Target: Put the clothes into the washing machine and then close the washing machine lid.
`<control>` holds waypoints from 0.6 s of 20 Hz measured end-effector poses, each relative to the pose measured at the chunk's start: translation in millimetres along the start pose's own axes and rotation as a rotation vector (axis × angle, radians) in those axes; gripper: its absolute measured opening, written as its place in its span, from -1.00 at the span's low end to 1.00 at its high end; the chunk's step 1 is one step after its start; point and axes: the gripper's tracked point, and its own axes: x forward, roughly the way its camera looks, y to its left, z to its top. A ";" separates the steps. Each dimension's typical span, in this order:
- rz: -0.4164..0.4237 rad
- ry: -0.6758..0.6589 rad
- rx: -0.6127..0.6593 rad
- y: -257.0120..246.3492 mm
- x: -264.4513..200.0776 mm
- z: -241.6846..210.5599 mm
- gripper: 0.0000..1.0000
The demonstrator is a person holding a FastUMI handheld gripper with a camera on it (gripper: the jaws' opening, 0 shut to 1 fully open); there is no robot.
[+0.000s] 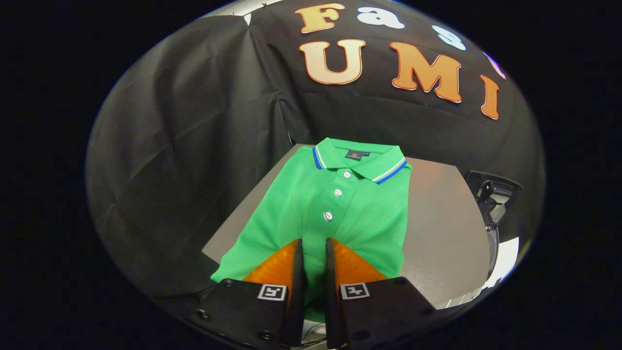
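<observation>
The hand-held gripper (pixel 313 248) hides the green polo shirt's (pixel 335 214) hem.

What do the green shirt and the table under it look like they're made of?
Green polo shirt: seemingly a knitted cotton-type fabric, matte, with a fine pebbled weave, soft folds and glossy buttons. Table: a smooth grey board, probably laminate, with a faint sheen. The gripper has a fold of the shirt pinched between its fingers.

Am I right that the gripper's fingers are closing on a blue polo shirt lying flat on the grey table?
Not quite: the polo shirt is green, with blue only trimming its collar. The gripper view shows it lying on the grey table, fabric bunched between the fingers of the gripper.
</observation>
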 end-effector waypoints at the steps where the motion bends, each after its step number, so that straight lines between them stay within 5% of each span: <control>1: 0.004 0.003 -0.009 -1.8 -2.3 -0.4 -0.57; 5: 0.019 -0.021 -0.037 -17.2 -11.9 1.5 -0.83; 12: 0.045 -0.090 0.039 -62.2 -44.5 24.9 -0.84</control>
